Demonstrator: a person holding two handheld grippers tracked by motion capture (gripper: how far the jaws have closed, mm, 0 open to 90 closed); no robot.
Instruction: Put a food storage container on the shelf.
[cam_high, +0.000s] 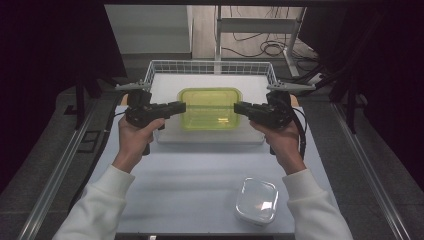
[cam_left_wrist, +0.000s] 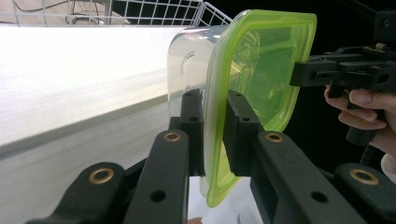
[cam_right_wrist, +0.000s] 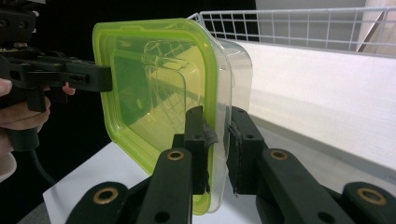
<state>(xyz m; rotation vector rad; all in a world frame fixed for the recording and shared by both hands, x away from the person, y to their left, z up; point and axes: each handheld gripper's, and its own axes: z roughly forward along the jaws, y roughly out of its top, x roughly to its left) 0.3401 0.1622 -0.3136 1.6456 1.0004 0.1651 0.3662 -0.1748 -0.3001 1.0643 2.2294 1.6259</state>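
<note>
Green-lidded container (cam_high: 210, 108) at frame centre, over white tray (cam_high: 210, 136). My left gripper (cam_high: 181, 106) nipped narrow on its left rim, my right gripper (cam_high: 238, 107) on opposite rim: two-sided hold keeps it level. Clear box (cam_high: 256, 201) lower right, untouched.

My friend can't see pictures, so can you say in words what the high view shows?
Two hands hold black grippers that clamp a clear box with a green lid by its short ends, the left gripper on one, the right gripper on the other, above a white table. A wire basket stands behind, and a clear lidded container sits near the front.
</note>
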